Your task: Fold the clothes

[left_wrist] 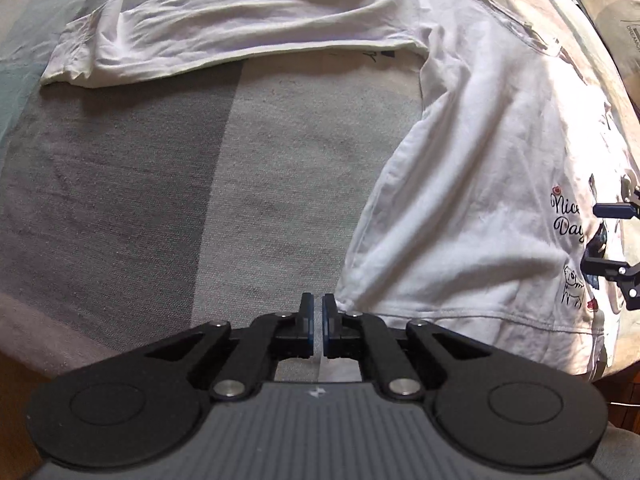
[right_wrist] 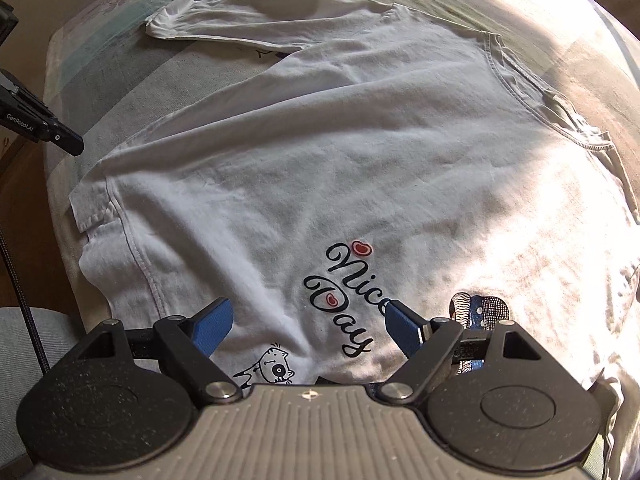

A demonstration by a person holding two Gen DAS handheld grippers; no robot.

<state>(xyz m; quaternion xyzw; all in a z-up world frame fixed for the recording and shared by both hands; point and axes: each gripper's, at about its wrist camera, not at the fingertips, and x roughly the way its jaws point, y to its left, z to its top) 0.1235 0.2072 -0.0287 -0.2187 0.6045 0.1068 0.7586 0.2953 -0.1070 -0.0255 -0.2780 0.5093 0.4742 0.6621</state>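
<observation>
White shirt flat on bed, left fingers clenched beside its hem corner, right fingers spread above print.

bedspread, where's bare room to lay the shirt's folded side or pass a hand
Free: the grey striped bedspread bordered by the stretched sleeve above, the white shirt body on the right, and the left tool below. Crowded: the shirt's printed lower part, where the right tool hovers open.

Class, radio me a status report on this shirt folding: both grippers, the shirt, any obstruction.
Left gripper shut, pinching the shirt's bottom corner. Right gripper open over the Nice Day print, holding nothing. Shirt spread on the striped bedcover, sleeve extended. Nothing obstructing.
</observation>
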